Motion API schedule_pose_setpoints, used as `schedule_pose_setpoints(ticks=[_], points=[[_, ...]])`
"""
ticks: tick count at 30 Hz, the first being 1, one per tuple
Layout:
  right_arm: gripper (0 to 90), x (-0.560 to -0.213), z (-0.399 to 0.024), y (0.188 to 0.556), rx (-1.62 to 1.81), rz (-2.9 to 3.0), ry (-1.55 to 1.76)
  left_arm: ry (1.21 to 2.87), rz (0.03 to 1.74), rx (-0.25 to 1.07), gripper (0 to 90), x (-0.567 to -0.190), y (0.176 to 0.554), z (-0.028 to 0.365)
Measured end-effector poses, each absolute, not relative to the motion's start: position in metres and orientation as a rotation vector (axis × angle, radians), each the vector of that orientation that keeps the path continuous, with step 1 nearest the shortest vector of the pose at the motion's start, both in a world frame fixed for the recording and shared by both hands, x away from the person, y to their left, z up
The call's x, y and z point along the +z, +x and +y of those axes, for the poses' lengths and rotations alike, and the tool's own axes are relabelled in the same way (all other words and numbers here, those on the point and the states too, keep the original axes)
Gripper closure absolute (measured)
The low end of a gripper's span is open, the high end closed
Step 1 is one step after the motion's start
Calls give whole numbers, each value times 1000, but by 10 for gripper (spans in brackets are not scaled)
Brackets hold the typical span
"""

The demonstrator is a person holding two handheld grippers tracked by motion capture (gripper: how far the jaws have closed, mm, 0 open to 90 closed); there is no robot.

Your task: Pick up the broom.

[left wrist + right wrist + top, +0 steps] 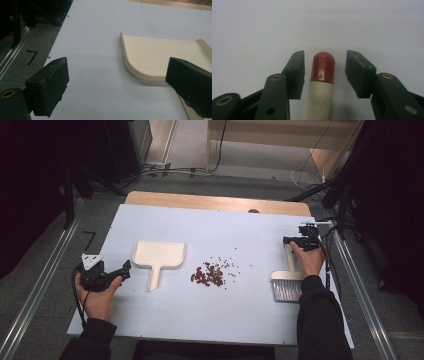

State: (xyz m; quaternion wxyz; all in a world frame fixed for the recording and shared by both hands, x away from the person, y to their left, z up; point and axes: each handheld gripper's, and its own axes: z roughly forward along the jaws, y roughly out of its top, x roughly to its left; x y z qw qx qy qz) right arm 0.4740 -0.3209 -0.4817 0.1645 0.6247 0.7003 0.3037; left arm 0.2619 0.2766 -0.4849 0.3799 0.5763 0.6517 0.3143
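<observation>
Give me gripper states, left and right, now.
Left gripper: open, empty, near the dustpan.
Right gripper: open around the brush handle, pads not yet touching.

I see a pale blue-white table top [240, 320] with a strip of bare wood [215, 201] along its far edge. Left of it, on the grey floor [45, 270], there's a black mark like a 7 [89, 240] and a metal rail [37, 290]. Another rail [367, 305] runs down the right side. Cables [170, 170] trail across the floor at the far end, near a light wooden frame [280, 137].
</observation>
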Motion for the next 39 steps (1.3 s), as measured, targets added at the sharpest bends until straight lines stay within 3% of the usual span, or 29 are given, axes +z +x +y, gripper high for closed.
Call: schedule_pose_setpoints(ticks=[3, 20, 39], points=[[540, -481, -320, 478, 851, 1995, 1804, 1470, 1666, 804, 56, -485, 262, 277], [641, -487, -317, 486, 825, 2030, 1826, 1470, 1665, 798, 57, -486, 262, 277], [668, -474, -316, 475, 939, 1991, 1786, 1477, 1662, 787, 58, -486, 263, 275]])
